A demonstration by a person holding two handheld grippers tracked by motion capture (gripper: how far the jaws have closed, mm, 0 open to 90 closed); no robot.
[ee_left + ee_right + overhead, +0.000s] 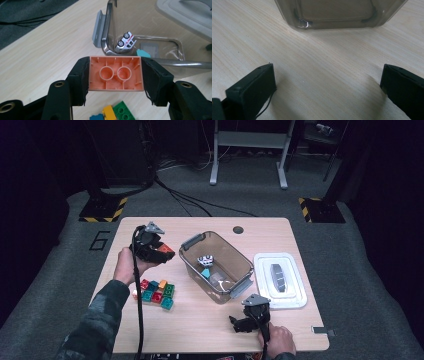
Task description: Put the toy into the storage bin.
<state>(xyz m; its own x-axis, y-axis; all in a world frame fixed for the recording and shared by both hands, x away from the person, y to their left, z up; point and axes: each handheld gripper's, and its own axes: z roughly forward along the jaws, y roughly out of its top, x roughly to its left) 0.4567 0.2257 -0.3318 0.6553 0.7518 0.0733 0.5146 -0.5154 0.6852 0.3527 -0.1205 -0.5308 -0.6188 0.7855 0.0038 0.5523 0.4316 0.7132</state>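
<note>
1. Near the front edge of the pale wooden surface (210,330): right claw (239,324), held by a hand (278,340), jaws wide apart with nothing between them, low over bare wood.
2. Seen past those jaws in the right gripper view: the side wall of the clear brownish plastic box (337,12), close but not touched.
3. To the left, near the person's sleeve: a heap of small plastic building bricks (155,292) in red, teal, green and orange, lying close together on the surface.
4. Just past the heap, lifted off the surface: left claw (161,254), clamped on an orange plastic building brick (115,73). Pads (82,77) pressed on both short ends, hollow underside with two round tubes turned to the camera.
5. Under that brick in the left gripper view: a yellow brick (109,112), a green brick (123,113) and a blue brick (97,117).
6. In the middle of the surface: the open box with grey clip handles, just beside the held brick. Inside: a small white toy car (125,42) tipped on its side and a teal piece (143,53).
7. Right of the box, lying flat: its white lid with a grey handle (280,280).
8. Far edge of the surface: a round hole (238,229).
9. Beyond that: grey carpet floor (350,250), black cables and the grey legs of a stand (248,150).
</note>
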